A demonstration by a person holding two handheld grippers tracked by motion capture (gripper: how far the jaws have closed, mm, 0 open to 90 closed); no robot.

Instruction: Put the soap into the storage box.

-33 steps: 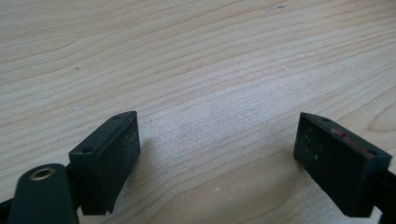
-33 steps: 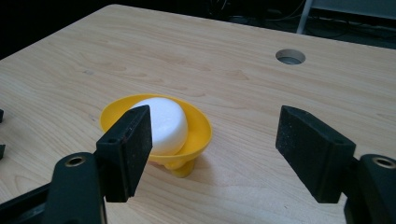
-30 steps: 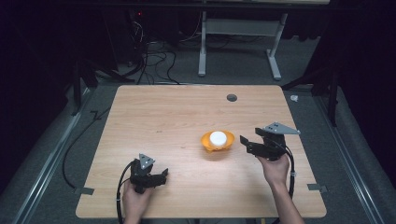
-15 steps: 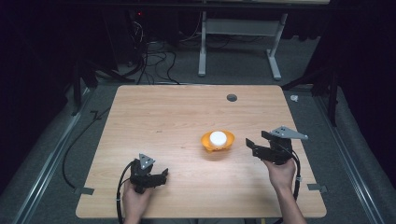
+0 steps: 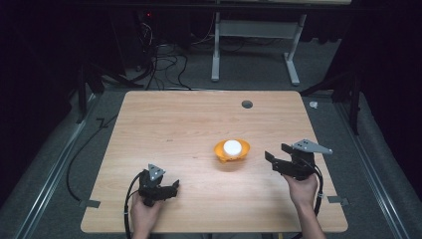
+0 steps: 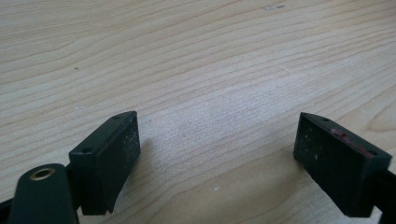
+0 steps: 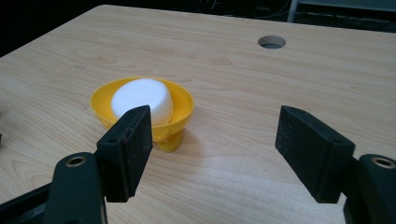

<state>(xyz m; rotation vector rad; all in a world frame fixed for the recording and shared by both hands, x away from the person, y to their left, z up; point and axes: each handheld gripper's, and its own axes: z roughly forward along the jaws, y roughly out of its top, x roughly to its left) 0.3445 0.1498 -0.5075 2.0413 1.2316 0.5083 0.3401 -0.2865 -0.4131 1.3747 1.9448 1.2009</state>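
A yellow bowl (image 5: 232, 153) on a short foot stands right of the table's middle, with a white round puck (image 5: 232, 146) lying in it. My right gripper (image 5: 277, 153) hovers just right of the bowl, pointing at it. In the right gripper view its jaws (image 7: 215, 135) stand apart with nothing between them, and the bowl (image 7: 184, 103) with the puck (image 7: 140, 95) sits just beyond the left jaw. My left gripper (image 5: 174, 187) rests near the table's front left. Its jaws (image 6: 217, 140) are open over bare wood.
The wooden table (image 5: 174, 124) has a round cable hole (image 5: 247, 104) at its far right side. Dark floor, cables and a desk frame (image 5: 254, 50) lie beyond the far edge. Tape tabs mark the near corners.
My right gripper has drawn back a little from the bowl, towards the near right of the table. The left gripper and the bowl have stayed put.
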